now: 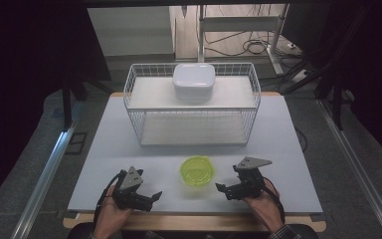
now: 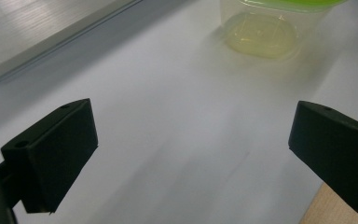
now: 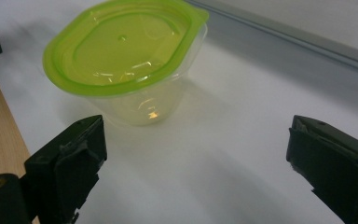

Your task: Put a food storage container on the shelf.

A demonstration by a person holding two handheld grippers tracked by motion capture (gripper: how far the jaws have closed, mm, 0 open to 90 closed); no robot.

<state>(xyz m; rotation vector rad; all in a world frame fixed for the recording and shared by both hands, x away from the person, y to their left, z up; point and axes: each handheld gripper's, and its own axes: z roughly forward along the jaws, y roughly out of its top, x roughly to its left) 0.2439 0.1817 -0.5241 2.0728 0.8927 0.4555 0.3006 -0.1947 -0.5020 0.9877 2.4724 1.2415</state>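
Two grippers flank our lidded container (image 1: 197, 171): left gripper (image 1: 151, 197) and right gripper (image 1: 222, 189) both hold their jaws wide apart, angled inward, probably so either can close in.

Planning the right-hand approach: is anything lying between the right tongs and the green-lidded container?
Nothing: in the right gripper view, only bare white table lies between the open right tongs and the green-lidded container.

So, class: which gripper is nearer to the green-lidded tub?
Right, narrowly. The right gripper sits just right of the tub, jaws open toward it. The left gripper lies a little farther off on the tub's left, also open and apart from it.
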